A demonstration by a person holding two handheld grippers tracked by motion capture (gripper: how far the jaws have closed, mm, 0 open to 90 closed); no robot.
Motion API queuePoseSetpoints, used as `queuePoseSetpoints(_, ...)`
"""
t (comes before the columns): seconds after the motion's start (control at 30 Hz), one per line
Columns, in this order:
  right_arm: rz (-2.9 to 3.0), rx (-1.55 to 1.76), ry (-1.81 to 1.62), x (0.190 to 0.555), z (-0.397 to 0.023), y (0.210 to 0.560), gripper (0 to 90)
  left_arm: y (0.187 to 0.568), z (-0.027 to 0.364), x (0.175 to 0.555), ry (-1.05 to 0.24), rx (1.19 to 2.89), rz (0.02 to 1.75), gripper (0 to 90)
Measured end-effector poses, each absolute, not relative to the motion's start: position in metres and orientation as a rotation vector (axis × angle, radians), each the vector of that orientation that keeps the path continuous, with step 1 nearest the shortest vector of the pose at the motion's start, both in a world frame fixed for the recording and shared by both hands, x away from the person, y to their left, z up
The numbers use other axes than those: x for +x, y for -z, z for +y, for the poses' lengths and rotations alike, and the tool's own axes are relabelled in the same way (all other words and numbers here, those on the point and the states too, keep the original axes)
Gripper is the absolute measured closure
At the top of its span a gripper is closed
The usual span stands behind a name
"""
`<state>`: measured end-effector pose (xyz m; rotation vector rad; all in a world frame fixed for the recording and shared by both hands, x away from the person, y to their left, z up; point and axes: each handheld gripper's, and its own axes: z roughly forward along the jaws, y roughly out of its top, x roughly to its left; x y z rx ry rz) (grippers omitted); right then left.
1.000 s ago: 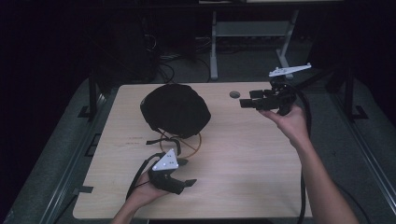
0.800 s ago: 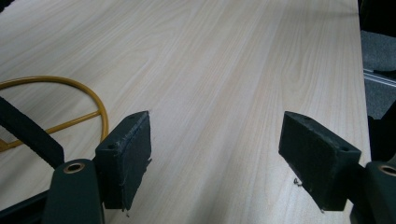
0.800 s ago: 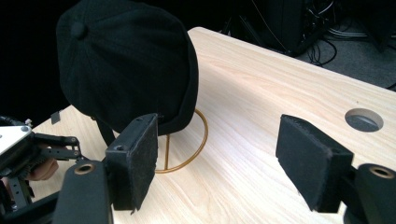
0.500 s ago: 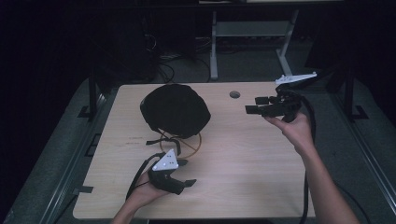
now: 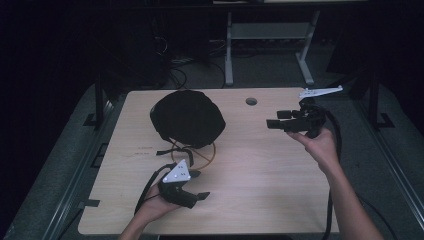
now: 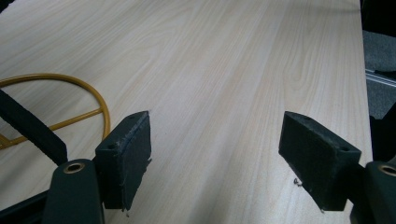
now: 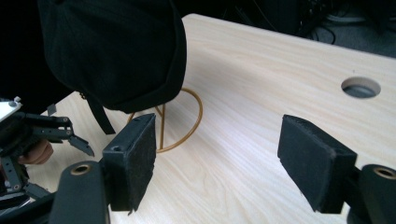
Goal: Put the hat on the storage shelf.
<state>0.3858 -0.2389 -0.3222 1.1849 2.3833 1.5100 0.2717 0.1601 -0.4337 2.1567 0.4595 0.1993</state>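
Currently, my right tongs (image 5: 272,123) hover above the table (image 5: 260,180) at about 3 o'clock, jaws level, standing wide apart and holding nothing. My left tongs (image 5: 199,185) sit low at 7 o'clock, jaws likewise wide and empty. The work piece is the black cap (image 5: 187,117), seated on a yellow wire stand (image 5: 206,155) at about 10 o'clock, well apart from the right tongs and near the left.

Hazards, as I judge them:
- Stand tip-over. The cap overhangs a thin wire ring. A sideways push from the right tongs against the crown, rather than a pinch on fabric, could slide or topple the stand.
- Strap snag. A black strap (image 5: 170,150) hangs below the cap; a jaw closing on it alone would drag the cap off crooked.
- Collision between tongs. Both sets point toward the same stand; closing in together risks contact.

View differences:
- The right gripper view gives the cap's underside, the brim edge curling over the stand's upright, the left tongs (image 7: 77,140) beyond it, and the table's round hole (image 7: 360,87). The high view shows none of that underside.
- The left gripper view looks across bare table, with an arc of the wire stand (image 6: 93,100) and a length of strap (image 6: 32,128).
- The high view alone relates both hands to the cap.
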Motion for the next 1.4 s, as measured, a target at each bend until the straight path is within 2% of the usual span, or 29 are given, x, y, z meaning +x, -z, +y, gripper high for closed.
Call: queuePoseSetpoints(1.4,2.369,1.355,-1.486,0.348,-0.284,0.395,25.3,0.434,0.161,0.272,-0.21,2.158,0.474,22.9)
